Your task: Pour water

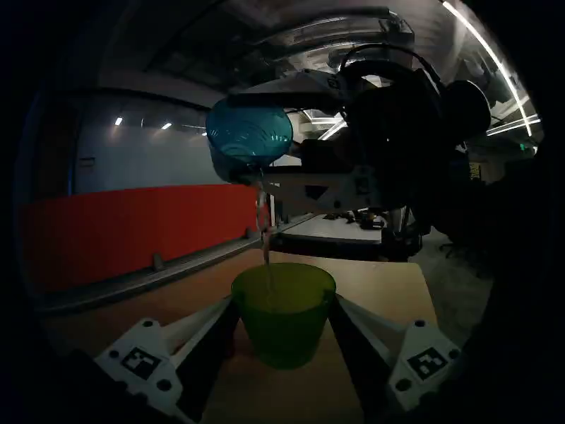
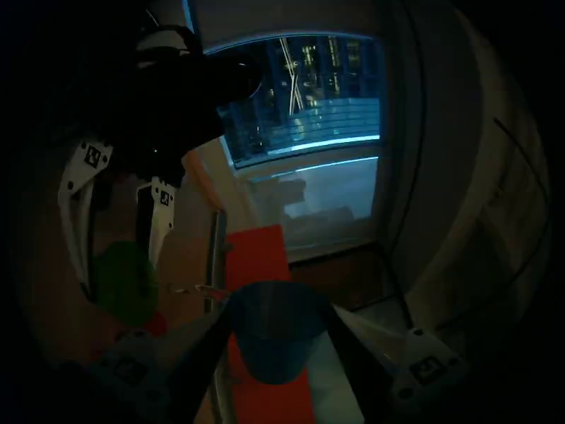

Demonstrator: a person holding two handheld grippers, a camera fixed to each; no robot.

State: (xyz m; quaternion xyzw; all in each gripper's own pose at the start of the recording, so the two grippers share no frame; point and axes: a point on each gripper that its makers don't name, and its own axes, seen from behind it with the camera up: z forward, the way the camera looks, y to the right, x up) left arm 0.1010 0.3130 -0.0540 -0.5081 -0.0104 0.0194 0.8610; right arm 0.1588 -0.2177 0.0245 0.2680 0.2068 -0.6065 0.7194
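Note:
My left gripper [image 1: 284, 314] is shut on a green cup [image 1: 284, 321] that stands upright on the wooden table [image 1: 374, 283]. Above it, the right gripper [image 1: 332, 152] holds a blue cup [image 1: 247, 138] tipped over, and a thin stream of water [image 1: 263, 226] falls from it into the green cup. In the right gripper view, my right gripper [image 2: 277, 332] is shut on the blue cup [image 2: 277, 339]. To its left, the green cup [image 2: 126, 283] sits between the white fingers [image 2: 157, 212] of the left gripper.
A red wall panel [image 1: 134, 230] runs behind the table on the left. The table's far edge ends before desks [image 1: 346, 226] in a dim room. A large window [image 2: 318, 127] with night lights lies ahead in the right gripper view.

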